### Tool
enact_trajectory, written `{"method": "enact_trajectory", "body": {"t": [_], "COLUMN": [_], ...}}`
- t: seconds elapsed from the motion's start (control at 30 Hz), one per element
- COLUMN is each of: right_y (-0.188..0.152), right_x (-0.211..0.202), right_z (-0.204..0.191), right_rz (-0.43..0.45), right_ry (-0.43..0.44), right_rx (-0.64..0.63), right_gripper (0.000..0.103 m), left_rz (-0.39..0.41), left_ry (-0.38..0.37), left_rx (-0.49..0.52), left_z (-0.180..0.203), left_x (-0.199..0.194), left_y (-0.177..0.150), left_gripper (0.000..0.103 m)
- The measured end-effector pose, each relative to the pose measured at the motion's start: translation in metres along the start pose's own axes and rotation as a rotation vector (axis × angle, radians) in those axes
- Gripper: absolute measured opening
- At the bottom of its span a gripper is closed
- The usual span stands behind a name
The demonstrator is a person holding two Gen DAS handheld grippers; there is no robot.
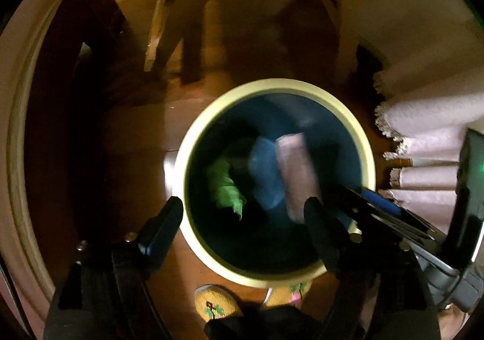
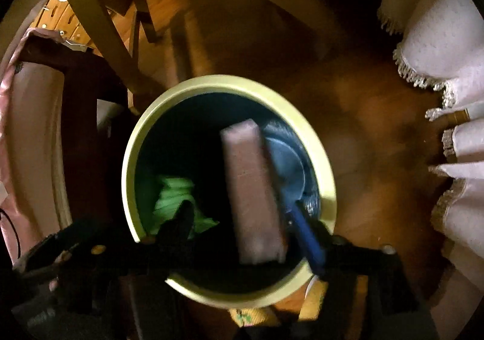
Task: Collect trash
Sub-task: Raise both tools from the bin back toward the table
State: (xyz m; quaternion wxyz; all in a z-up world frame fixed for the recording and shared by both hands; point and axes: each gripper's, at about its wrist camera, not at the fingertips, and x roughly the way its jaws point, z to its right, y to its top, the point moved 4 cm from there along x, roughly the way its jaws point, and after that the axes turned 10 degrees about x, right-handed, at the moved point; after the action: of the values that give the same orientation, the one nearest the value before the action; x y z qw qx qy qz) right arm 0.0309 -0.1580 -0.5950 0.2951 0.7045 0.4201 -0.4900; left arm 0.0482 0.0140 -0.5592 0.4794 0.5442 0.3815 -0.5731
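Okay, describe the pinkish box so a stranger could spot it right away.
Find the round bin with the pale yellow rim on the wooden floor. Inside it, the pinkish box stands tilted between green crumpled trash and something blue: the only long, flat-sided, rectangular piece.

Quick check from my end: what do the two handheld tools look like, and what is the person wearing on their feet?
Both tools are black. The left tool has two blocky black fingers with silver bolts at their bases. The right tool looks the same, with a blue strip along one finger and a grey body behind. The person wears yellow patterned slippers.
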Motion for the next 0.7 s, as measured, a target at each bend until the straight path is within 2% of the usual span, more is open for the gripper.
{"method": "enact_trajectory", "body": {"t": [0.13, 0.33, 0.5, 0.7], "right_y": [0.000, -0.003, -0.019, -0.042], "right_x": [-0.010, -0.054, -0.122, -0.224], "right_z": [0.001, -0.002, -0.013, -0.038], "right_rz": [0.018, 0.066, 0.088, 0.078], "right_ry": [0.005, 0.010, 0.025, 0.024], "right_rx": [-0.003, -0.003, 0.021, 0.053], "right_gripper": [0.071, 0.071, 0.072, 0.072], "left_rz": [0.019, -0.009, -0.008, 0.050], "left_ry": [-0.044, -0.030, -0.018, 0.017], "left_rx": [-0.021, -0.004, -0.016, 0.030], "left_z": [-0.005, 0.001, 0.007, 0.012], "left_x": [-0.006, -0.037, -0.102, -0.215], "left_y": [-0.002, -0.009, -0.022, -0.029], "left_gripper": [0.080, 0.080, 0.080, 0.080]}}
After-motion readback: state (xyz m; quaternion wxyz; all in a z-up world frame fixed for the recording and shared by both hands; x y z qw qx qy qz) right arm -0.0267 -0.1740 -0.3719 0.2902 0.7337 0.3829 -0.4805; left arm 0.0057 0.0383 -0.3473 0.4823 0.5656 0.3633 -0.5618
